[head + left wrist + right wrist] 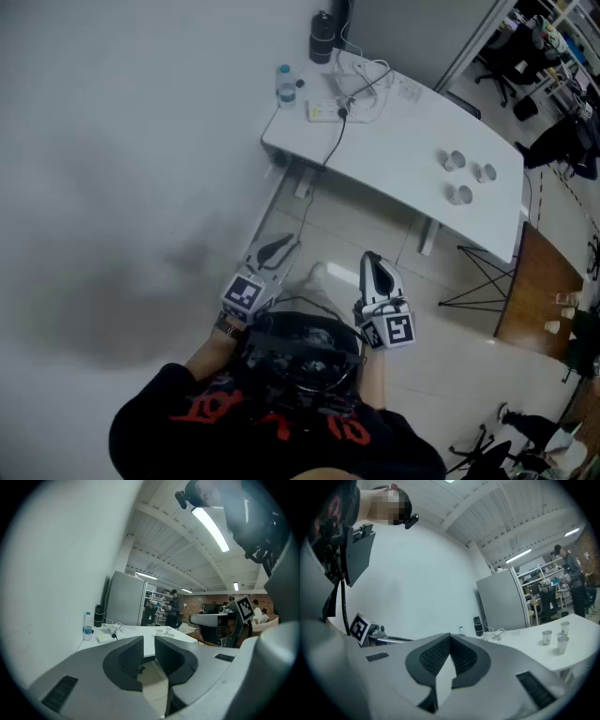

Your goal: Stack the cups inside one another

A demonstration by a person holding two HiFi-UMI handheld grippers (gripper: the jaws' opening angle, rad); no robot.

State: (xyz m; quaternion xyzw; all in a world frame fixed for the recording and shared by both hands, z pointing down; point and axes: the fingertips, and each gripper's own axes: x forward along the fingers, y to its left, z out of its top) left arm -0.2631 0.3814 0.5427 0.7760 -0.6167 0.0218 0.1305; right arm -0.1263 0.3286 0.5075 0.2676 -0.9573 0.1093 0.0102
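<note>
Three small pale cups stand apart, upright, near the right end of a white table. They also show in the right gripper view, and tiny and far off in the left gripper view. Both grippers hang over the floor close to the person's body, well short of the table. The left gripper has a narrow gap between its pads and nothing in it. The right gripper is shut and empty, its tips touching.
At the table's left end stand a water bottle, a black flask and a power strip with cables. A wooden table stands to the right and office chairs behind. People stand far off.
</note>
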